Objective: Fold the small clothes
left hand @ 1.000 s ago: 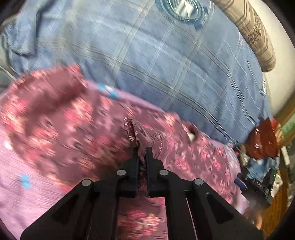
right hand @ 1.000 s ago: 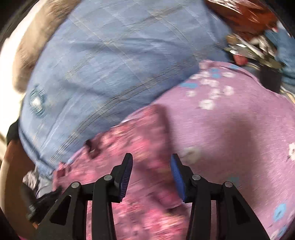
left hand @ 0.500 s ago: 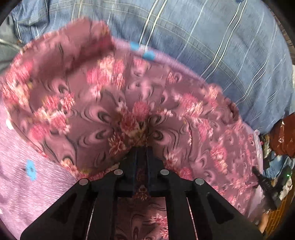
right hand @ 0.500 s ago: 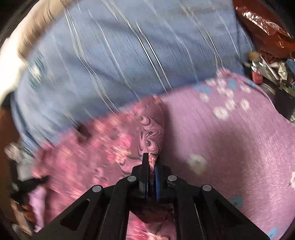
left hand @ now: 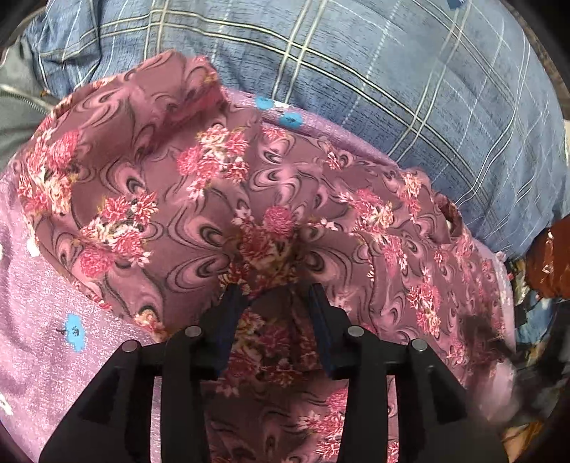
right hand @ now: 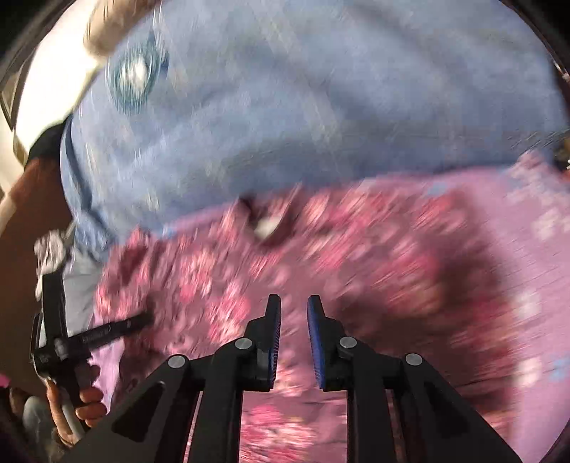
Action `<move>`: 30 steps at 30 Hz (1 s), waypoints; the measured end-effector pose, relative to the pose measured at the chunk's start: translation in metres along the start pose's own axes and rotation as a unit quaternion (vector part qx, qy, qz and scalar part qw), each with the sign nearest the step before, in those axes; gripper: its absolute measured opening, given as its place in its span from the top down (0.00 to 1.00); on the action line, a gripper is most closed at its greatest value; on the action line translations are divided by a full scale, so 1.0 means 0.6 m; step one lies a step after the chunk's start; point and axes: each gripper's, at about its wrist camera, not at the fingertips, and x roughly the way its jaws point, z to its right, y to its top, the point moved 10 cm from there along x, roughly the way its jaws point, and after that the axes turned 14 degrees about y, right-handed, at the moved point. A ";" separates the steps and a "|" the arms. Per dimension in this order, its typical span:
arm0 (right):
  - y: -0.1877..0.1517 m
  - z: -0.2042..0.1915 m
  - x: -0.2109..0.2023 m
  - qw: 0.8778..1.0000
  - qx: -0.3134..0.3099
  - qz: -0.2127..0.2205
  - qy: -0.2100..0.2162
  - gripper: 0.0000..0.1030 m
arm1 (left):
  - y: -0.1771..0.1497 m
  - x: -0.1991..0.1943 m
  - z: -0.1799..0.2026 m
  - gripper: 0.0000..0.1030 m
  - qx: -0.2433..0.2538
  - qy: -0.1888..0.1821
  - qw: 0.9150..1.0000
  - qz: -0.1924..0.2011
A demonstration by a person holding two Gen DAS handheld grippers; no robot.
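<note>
A small maroon garment with pink flowers [left hand: 221, 185] lies folded over on a lilac flowered sheet [left hand: 46, 320]. My left gripper [left hand: 274, 295] is open, its jaws standing either side of a bunched fold of the garment, which rests between them. In the right wrist view, which is blurred, the same garment [right hand: 320, 249] spreads ahead. My right gripper [right hand: 294, 306] is open and empty just above the cloth. The left gripper and the hand that holds it [right hand: 67, 352] show at the lower left of that view.
A blue plaid blanket [left hand: 374, 78] covers the bed beyond the garment and shows in the right wrist view [right hand: 302, 107] too. A striped beige pillow [right hand: 114, 21] lies at the far left. Clutter and a reddish bag [left hand: 548, 263] sit off the bed's right edge.
Both grippers were shut on the garment half a second ago and have opened, letting it go. The garment now lies folded over. The right gripper is moving, blurring its view.
</note>
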 end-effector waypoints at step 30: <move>-0.074 -0.144 0.173 0.994 -0.064 -0.028 0.081 0.79 | 0.077 -0.107 -0.179 0.53 -0.099 0.131 0.976 0.144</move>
